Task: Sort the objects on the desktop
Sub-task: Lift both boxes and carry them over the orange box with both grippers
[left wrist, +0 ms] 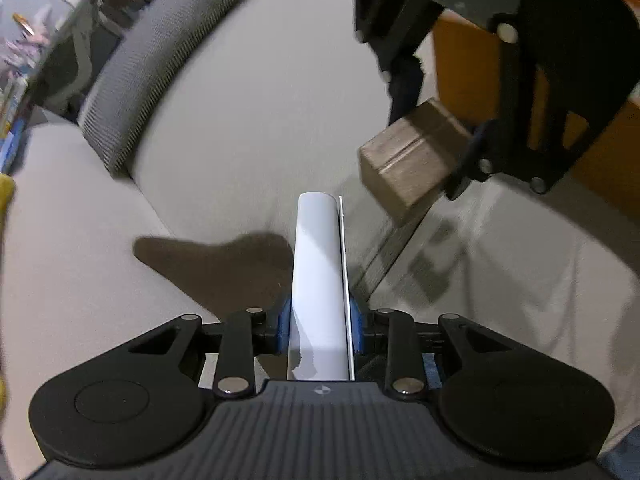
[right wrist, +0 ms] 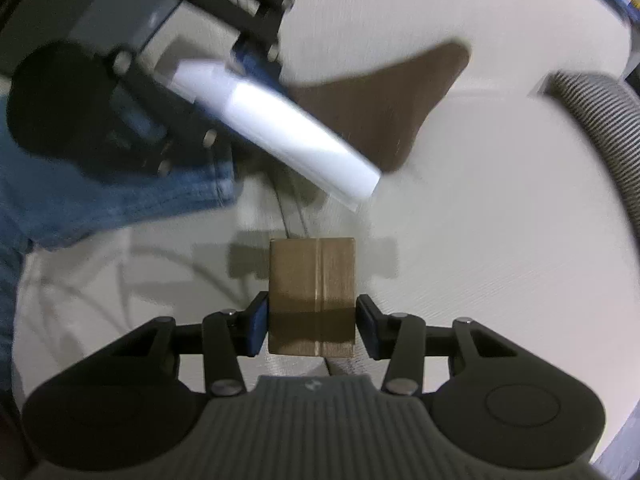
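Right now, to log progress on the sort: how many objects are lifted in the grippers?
2. A white tube-like item is clamped in the left gripper; a brown block sits between the right gripper's pads. Others may lie out of view.

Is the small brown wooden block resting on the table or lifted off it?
Lifted: the small brown wooden block hangs between the right gripper's jaws, shadow below.

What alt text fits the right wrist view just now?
The right gripper clamps a small brown cardboard box above the white desk. Upper left, the left gripper holds a white rectangular box.
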